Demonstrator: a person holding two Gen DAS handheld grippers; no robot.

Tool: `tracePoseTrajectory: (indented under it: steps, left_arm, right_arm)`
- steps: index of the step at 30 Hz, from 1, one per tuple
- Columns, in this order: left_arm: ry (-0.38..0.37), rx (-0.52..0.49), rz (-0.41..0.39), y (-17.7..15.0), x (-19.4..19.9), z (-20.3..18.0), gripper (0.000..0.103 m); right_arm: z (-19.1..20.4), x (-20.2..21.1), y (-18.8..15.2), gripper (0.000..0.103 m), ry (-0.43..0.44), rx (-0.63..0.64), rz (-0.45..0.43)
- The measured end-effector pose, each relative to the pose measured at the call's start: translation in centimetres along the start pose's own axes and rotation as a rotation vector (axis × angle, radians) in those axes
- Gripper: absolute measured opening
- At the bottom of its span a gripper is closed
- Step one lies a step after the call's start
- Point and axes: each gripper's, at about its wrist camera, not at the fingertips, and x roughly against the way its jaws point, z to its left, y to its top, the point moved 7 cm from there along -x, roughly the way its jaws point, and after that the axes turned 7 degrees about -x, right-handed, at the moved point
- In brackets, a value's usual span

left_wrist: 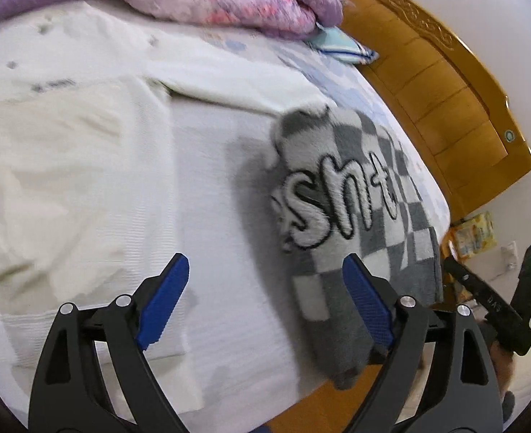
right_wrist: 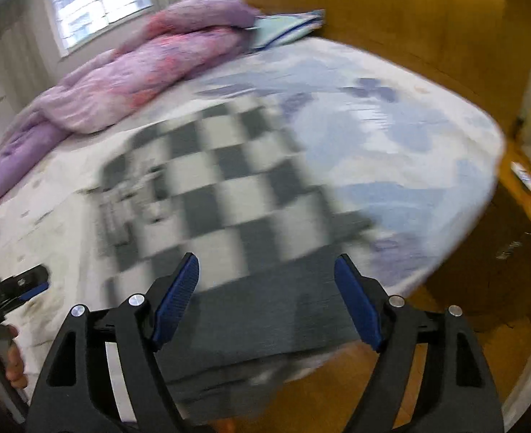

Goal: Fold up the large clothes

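Observation:
A grey and white checkered fleece garment (left_wrist: 341, 195) with fuzzy white letters lies folded at the near right part of the bed, one end hanging over the edge. It shows blurred in the right wrist view (right_wrist: 229, 209), with its dark grey hem nearest the camera. A cream white garment (left_wrist: 59, 166) lies spread on the left of the bed. My left gripper (left_wrist: 265, 281) is open and empty above the white sheet beside the checkered garment. My right gripper (right_wrist: 267, 281) is open and empty over the dark hem; it also shows in the left wrist view (left_wrist: 496, 288).
A pink and purple quilt (right_wrist: 149, 65) is heaped at the far side of the bed. A light blue pillow (left_wrist: 344, 45) lies by the wooden headboard (left_wrist: 438, 83). A wooden nightstand (right_wrist: 518, 187) stands to the right. Wooden floor (right_wrist: 355, 389) runs below the bed edge.

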Motion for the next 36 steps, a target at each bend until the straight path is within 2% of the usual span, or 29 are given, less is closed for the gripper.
tracePoseTrajectory:
  steps: [4, 6, 8, 10, 12, 13, 18, 19, 20, 22, 25, 29, 31, 36]
  left_arm:
    - [0.066, -0.013, -0.059, -0.2, 4.7, 2.3, 0.089]
    - [0.113, -0.017, -0.085, -0.4, 7.0, 3.3, 0.089]
    - [0.138, -0.021, -0.107, -0.8, 9.2, 4.0, 0.089]
    - [0.161, -0.029, -0.13, -1.1, 11.4, 4.1, 0.089]
    - [0.182, -0.063, -0.167, -1.5, 13.7, 3.6, 0.089]
    - [0.192, -0.081, -0.189, -1.6, 14.7, 3.0, 0.089]
    - [0.229, -0.15, -0.287, -3.1, 20.8, 0.4, 0.091]
    - [0.25, -0.154, -0.309, -3.6, 22.3, 0.1, 0.091]
    - [0.268, -0.157, -0.337, -4.1, 24.0, -0.2, 0.091]
    - [0.301, -0.163, -0.378, -4.8, 26.7, -0.7, 0.092]
    - [0.389, -0.195, -0.421, -6.2, 30.4, -1.2, 0.093]
    - [0.459, -0.21, -0.458, -8.2, 34.1, -1.6, 0.095]
    - [0.468, -0.212, -0.47, -9.1, 35.7, -1.8, 0.095]
    - [0.512, -0.249, -0.517, -10.8, 39.5, -2.6, 0.097]
  right_arm:
    - [2.5, -4.1, -2.9, 0.073, 0.055, -0.005, 0.121]
    - [2.5, -5.8, -4.2, 0.073, 0.047, -0.028, 0.169]
    - [1.9, -7.1, -5.0, 0.074, 0.059, -0.072, 0.178]
    - [2.0, -6.4, -5.3, 0.073, 0.056, -0.087, 0.167]
    - [3.5, -4.2, -5.5, 0.073, 0.097, -0.079, 0.162]
    - [5.2, -2.2, -5.6, 0.073, 0.117, -0.033, 0.131]
    - [11.9, 6.4, -6.7, 0.074, 0.133, 0.134, 0.018]
    - [13.1, 8.2, -7.1, 0.077, 0.142, 0.151, -0.001]
    - [14.4, 10.4, -7.7, 0.085, 0.158, 0.17, -0.034]
    - [16.6, 14.8, -9.1, 0.091, 0.177, 0.205, -0.108]
    - [18.9, 19.4, -11.1, 0.093, 0.198, 0.25, -0.169]
    - [20.9, 23.8, -12.8, 0.096, 0.186, 0.289, -0.241]
    - [21.5, 25.6, -13.3, 0.096, 0.172, 0.297, -0.278]
    - [22.7, 29.0, -14.5, 0.096, 0.202, 0.308, -0.335]
